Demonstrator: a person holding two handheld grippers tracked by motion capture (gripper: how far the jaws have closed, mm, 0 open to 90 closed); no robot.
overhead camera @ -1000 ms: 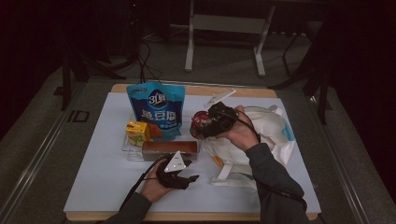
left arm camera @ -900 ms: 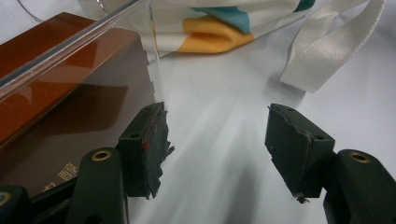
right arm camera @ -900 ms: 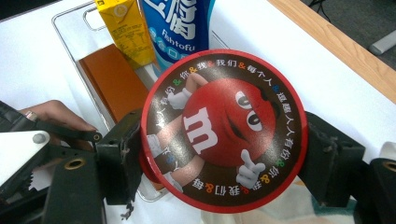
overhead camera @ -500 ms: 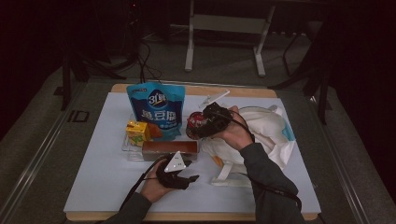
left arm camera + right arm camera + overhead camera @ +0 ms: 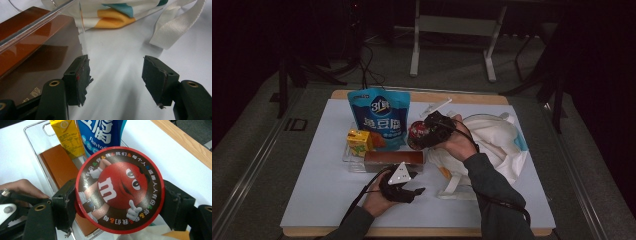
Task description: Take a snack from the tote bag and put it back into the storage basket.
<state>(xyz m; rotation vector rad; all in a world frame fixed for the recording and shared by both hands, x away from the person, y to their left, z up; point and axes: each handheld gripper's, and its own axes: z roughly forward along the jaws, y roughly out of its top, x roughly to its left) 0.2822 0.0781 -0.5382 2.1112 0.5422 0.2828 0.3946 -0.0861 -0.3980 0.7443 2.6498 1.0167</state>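
**Candy tub in transit from bag to tray: items, left to right**

1. Clear tray (image 5: 353, 161), left of centre on the white table cover (image 5: 312, 190). It holds a yellow juice carton (image 5: 359, 141) at its left end, a brown box (image 5: 393, 158) along its near side and a blue snack pouch (image 5: 381, 118) standing at the back.

2. Left gripper (image 5: 414, 191), resting low on the cover just in front of the brown box. Its jaws stand apart with nothing between them; in the left gripper view only bare cover lies between the pads (image 5: 79, 78), the box corner close at one side. Unchanged over the last second.

3. Round candy tub (image 5: 418, 134), red rim, printed lid (image 5: 119, 190). The right gripper (image 5: 428, 134) is clamped on it, one pad at each side of the rim. Over the last second the tub has travelled leftward, off the bag side, and is now held above the right end of the tray, over the brown box and just beside the pouch. Judgement: the carry is nearly complete; lowering and release remain, into the narrow room left at that end.

4. White tote bag (image 5: 497, 145), right of centre, lying slack, its strap (image 5: 172, 30) trailing toward the left gripper.
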